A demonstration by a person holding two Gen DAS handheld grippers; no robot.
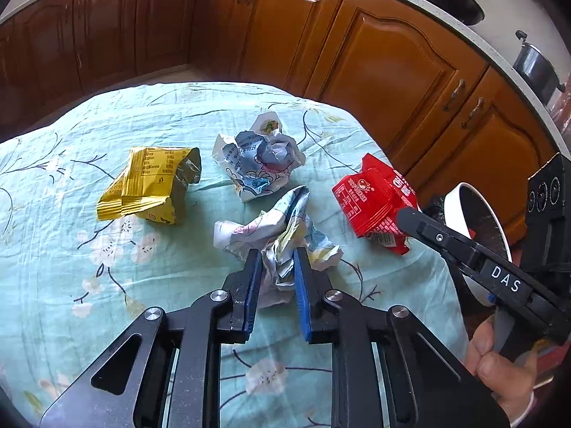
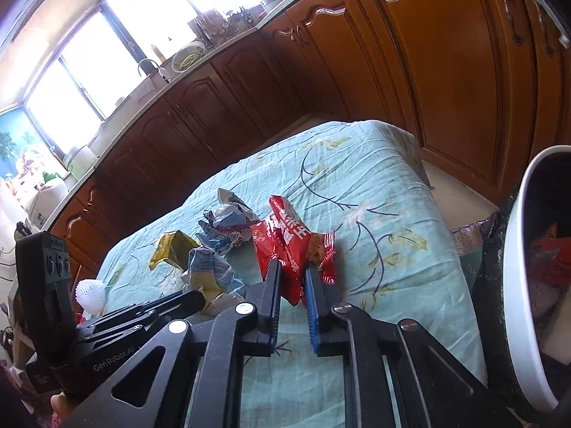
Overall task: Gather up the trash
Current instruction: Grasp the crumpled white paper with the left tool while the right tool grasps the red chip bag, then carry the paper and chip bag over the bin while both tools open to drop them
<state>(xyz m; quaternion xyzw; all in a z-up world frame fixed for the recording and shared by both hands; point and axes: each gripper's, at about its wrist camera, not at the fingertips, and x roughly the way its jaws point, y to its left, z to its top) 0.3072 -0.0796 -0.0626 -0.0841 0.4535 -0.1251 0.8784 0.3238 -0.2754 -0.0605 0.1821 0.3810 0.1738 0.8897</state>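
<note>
Brown wooden cabinets (image 1: 385, 53) run beneath a pale countertop (image 2: 178, 75). A dark pot (image 1: 535, 67) stands there. A floral teal cloth (image 1: 71, 214) covers the bench.

Your right gripper (image 1: 407, 219) bore white letters "DAS" on its finger; your left gripper (image 2: 194, 299) read "GenRobot.AI" on its body. Wrapper print was too small to read.

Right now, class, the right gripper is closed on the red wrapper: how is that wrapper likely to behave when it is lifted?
The red wrapper looks like thin, creased film, so it is probably very light and will flop rather than hold shape. Its glossy surface may slip, though the right gripper pinches a folded part. It seems unlikely to roll or break.
</note>
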